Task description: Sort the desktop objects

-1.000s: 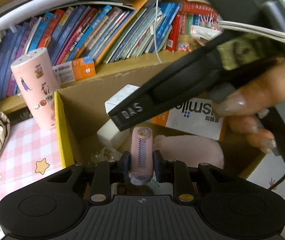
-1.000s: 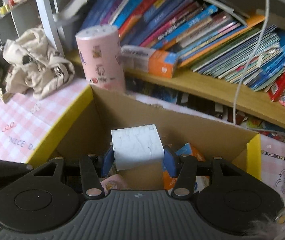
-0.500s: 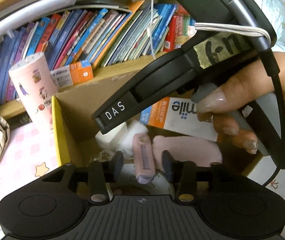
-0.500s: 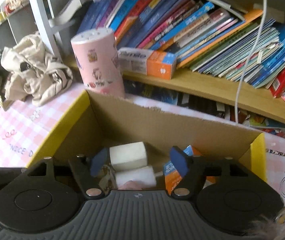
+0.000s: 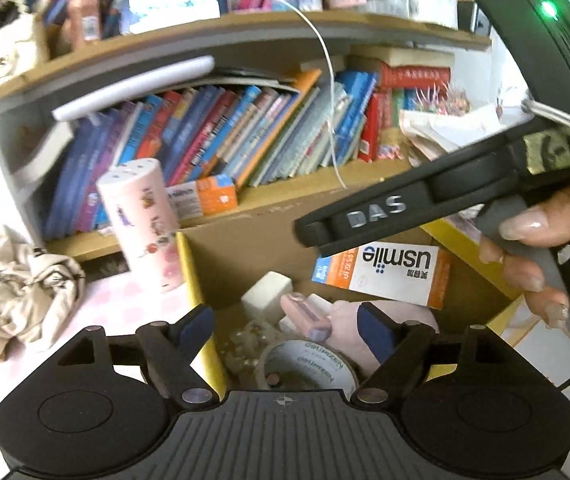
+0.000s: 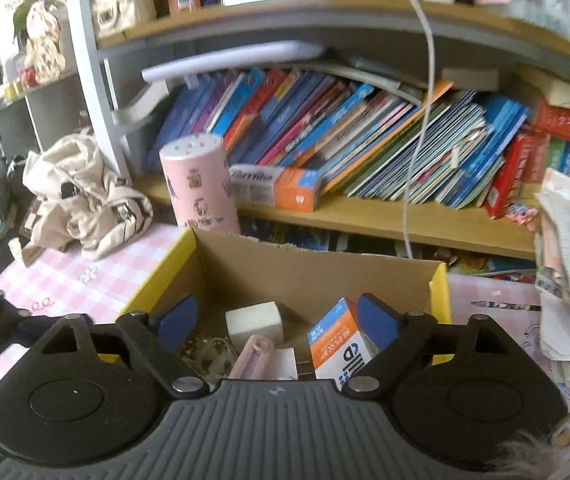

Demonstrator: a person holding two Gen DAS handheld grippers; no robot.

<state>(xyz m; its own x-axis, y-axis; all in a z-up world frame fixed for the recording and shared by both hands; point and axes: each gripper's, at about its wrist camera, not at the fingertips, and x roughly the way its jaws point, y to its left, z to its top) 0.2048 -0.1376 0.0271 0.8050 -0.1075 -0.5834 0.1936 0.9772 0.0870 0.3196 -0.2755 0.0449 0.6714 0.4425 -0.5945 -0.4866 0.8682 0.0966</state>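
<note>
A crowded bookshelf (image 6: 365, 136) of slanting picture books fills the back of both views, above a desk covered in a pink checked cloth (image 6: 69, 276). On the cloth sits an open cardboard box (image 6: 317, 268) with yellow flaps, taking up the lower middle of each frame.

Inside the box lie the sorted things: a white cube-shaped block (image 6: 255, 322), a slim pink case (image 5: 305, 314) with a lilac strip along it, lying slanted, and an orange-and-white usmile carton (image 5: 381, 276) propped against the far wall. The left gripper (image 5: 285, 326) hangs over the box with its blue-padded jaws opening wide and nothing clamped; the pink case lies below the gap, clear of both pads. The right gripper (image 6: 275, 320) is likewise opening, empty, with the white block seen between its pads but untouched.

Only the left view shows a roll of printed tape (image 5: 309, 364) and a pale pink soft item (image 5: 389, 320) on the box floor, plus the person's hand (image 5: 541, 248) with long nails squeezing the right tool's handle at the right edge. Only the right view shows the box's right flap and a stack of loose papers (image 6: 569, 248) at the far right. A pink cylindrical holder (image 6: 199, 184) with cartoon stickers stands just behind the box's left corner, and a crumpled beige tote bag (image 6: 85, 196) lies left of it.
</note>
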